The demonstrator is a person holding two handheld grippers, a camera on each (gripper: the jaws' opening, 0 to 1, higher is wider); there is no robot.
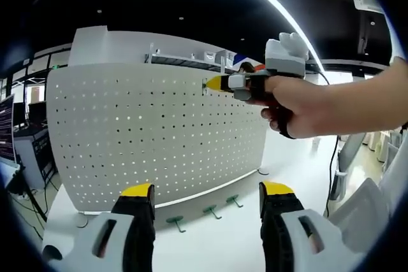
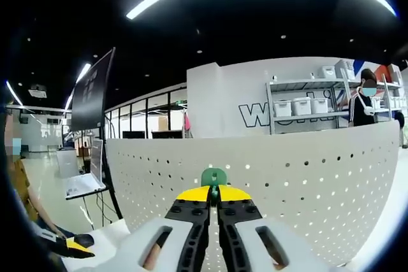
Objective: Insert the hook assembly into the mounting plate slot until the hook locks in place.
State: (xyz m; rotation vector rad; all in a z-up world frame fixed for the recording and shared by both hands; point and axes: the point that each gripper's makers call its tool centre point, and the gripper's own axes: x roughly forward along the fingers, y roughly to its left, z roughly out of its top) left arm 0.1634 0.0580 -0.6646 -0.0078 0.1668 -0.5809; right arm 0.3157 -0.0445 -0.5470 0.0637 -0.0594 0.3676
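Note:
A white pegboard mounting plate (image 1: 153, 132) stands upright on a white table (image 1: 210, 246). Three green hooks (image 1: 211, 211) lie on the table along its foot. A hand (image 1: 299, 103) holds my right gripper (image 1: 213, 83) against the plate's upper right edge. In the right gripper view, the right gripper (image 2: 214, 193) is shut on a green hook (image 2: 214, 176) that pokes up between its yellow tips, just in front of the plate (image 2: 299, 176) near its top edge. My left gripper (image 1: 207, 190) is open, low and well back from the plate, with nothing between its fingers.
Left of the table stand a desk with monitors (image 1: 16, 132) and a laptop (image 2: 83, 184) on a stand. Shelves with white bins (image 2: 306, 103) and a person (image 2: 362, 103) are behind the plate. A white chair (image 1: 366, 202) sits at the right.

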